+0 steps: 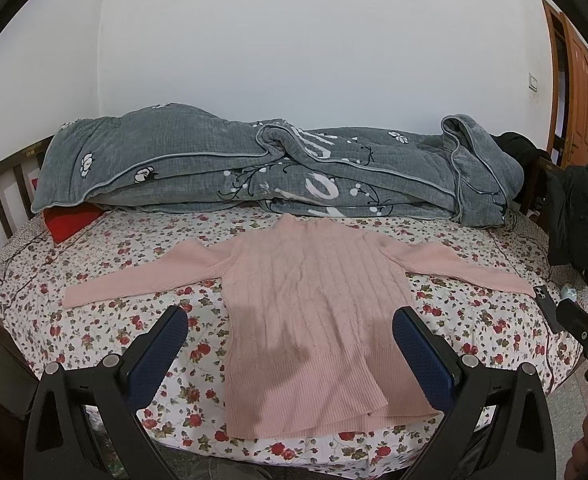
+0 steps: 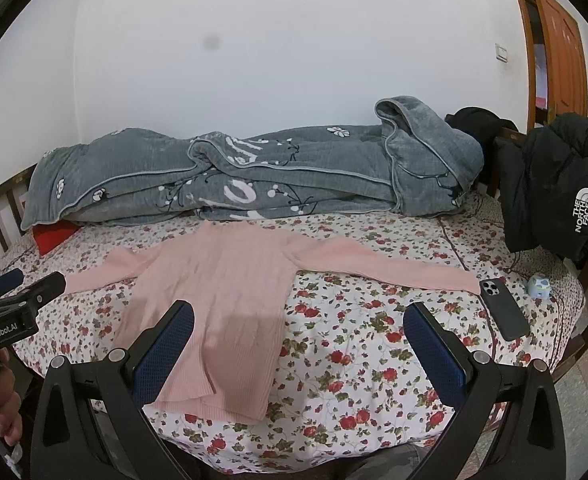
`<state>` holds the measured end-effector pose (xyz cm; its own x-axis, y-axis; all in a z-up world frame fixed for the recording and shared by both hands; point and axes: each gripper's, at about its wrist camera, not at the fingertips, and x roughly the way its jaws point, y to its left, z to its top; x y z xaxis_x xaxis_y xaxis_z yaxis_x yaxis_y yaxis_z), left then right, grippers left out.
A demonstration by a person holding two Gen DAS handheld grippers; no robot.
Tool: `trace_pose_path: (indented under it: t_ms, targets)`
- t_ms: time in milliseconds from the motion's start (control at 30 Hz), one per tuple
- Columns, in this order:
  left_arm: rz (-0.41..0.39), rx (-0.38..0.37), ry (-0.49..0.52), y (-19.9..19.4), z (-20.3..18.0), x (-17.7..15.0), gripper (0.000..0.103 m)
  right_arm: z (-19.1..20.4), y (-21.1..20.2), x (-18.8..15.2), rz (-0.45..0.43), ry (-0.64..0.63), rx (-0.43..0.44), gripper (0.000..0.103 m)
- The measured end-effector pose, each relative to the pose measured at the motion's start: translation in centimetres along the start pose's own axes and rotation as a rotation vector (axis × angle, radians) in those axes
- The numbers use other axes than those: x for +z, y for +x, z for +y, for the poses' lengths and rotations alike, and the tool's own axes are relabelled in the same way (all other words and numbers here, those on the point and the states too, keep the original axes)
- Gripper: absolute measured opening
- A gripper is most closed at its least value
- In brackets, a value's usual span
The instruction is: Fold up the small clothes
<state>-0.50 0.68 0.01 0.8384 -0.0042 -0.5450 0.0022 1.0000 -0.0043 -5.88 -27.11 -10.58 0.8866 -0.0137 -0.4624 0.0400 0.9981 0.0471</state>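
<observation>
Pink sweater [image 1: 306, 312] laid flat on the bed [image 1: 94, 328], face up. Hem at the near edge, collar at the far side, close to the rolled grey quilt [image 1: 254, 168]. Body's long axis runs near to far; both sleeves spread out sideways, left and right.

Left gripper [image 1: 290, 344]: jaws wide apart, empty, held above the near hem and bracketing the lower body. Not touching the knit.

Right gripper [image 2: 298, 340]: jaws also apart and empty, offset to the right. Only its left finger overlaps the sweater's lower right side; the rest frames bare sheet.

Key relation: the left sleeve cuff lies far left of the left jaws, the right cuff far right of the right jaws. The right cuff ends just beside a dark phone [image 2: 504, 308] near the bed's right edge.

Judgement: folding not begun. Each gripper is nearer its own-side sleeve; a sleeve fold inward looks likely first. The phone could snag the right reach.
</observation>
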Motion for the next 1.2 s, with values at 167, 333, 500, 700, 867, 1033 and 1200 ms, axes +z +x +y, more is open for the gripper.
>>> trace_pose_path:
  t_ms: [167,333,500,700,867,1033,1200]
  targets:
    - [0.001,0.000,0.000,0.0,0.0,0.0,0.103,-0.1,0.0,0.0,-0.001,0.000,-0.002,0.103]
    - [0.001,-0.001,-0.001,0.0,0.1,0.0,0.103,-0.1,-0.1,0.1,-0.003,0.002,-0.002,0.103]
    - [0.000,0.000,-0.001,0.0,0.1,0.0,0.103,-0.1,0.0,0.3,-0.002,0.003,-0.008,0.103]
    - [0.001,-0.002,-0.008,-0.1,0.2,0.2,0.103,-0.1,-0.1,0.4,-0.004,0.004,-0.008,0.103]
    - [-0.002,-0.003,-0.008,-0.1,0.3,0.5,0.103,0.0,0.0,0.5,-0.012,0.003,-0.010,0.103]
    - [-0.006,-0.013,-0.009,0.2,0.6,0.7,0.103,0.3,0.0,0.4,-0.019,0.002,-0.009,0.103]
    - [-0.008,0.001,-0.015,1.1,1.1,0.5,0.103,0.5,0.2,0.3,-0.023,-0.004,-0.012,0.103]
